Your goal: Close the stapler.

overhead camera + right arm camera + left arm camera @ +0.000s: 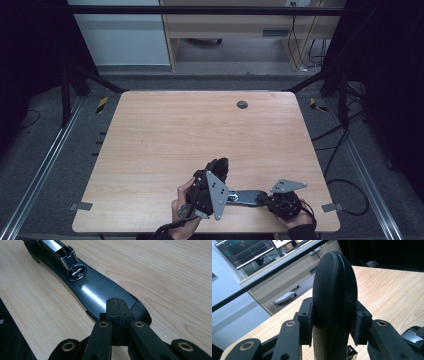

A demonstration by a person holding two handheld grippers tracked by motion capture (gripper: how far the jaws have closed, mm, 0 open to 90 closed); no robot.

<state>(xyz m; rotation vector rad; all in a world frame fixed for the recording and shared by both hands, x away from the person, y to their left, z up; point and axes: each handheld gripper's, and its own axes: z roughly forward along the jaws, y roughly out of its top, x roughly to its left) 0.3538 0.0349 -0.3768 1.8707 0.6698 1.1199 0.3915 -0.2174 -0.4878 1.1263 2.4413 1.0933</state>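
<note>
Left tongs (334, 322) clamp an upright black stapler top (334, 290).

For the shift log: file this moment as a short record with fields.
Surface: light wooden table
Object: long black plastic stapler-like tool with a metal inner rail, opened out flat near the front edge
Left hand-held gripper: shut on the tool's rounded black top part, held raised
Right hand-held gripper: jaws closed together, resting on the tool's flat base end
Other: small dark round grommet at the far edge
</note>
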